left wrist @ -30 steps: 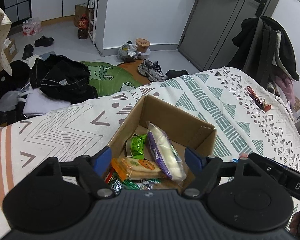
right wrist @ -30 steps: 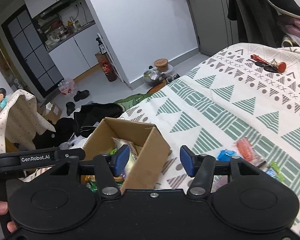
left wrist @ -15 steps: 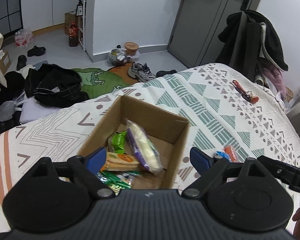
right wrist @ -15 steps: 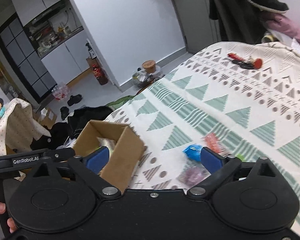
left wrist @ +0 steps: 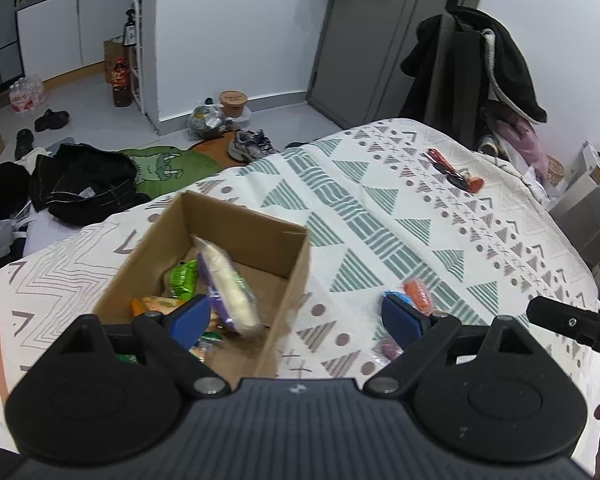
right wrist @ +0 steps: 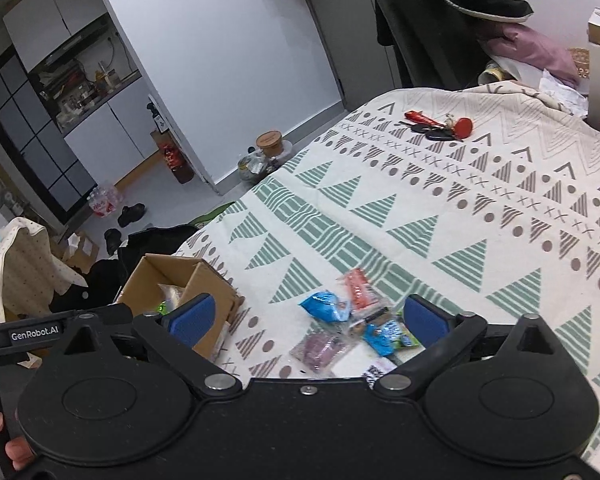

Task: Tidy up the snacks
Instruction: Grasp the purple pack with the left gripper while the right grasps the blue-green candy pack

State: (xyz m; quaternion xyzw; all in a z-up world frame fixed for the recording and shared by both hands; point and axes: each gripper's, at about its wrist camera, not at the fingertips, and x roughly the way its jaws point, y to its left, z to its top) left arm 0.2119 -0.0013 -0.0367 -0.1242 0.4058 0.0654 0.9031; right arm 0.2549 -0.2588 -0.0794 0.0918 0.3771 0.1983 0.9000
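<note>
An open cardboard box (left wrist: 288,264) sits on the patterned bedspread and holds a white-and-purple packet (left wrist: 228,284), a green packet (left wrist: 183,276) and orange ones. It also shows at the left of the right wrist view (right wrist: 204,280). Loose snacks lie to its right: an orange packet (right wrist: 358,286), a blue packet (right wrist: 324,306), a purple packet (right wrist: 320,350) and a blue-green one (right wrist: 386,332). My left gripper (left wrist: 296,316) is open and empty over the box's right wall. My right gripper (right wrist: 306,318) is open and empty above the loose snacks.
Keys with red tags (right wrist: 436,126) lie far back on the bedspread (right wrist: 480,208). Dark coats hang on a chair (left wrist: 472,72) beyond the bed. Clothes, shoes and bottles litter the floor (left wrist: 84,120) at the left.
Both grippers have swung right, away from the box toward the loose snacks. Both have opened wider. The loose snacks have come into full view between the right fingers.
</note>
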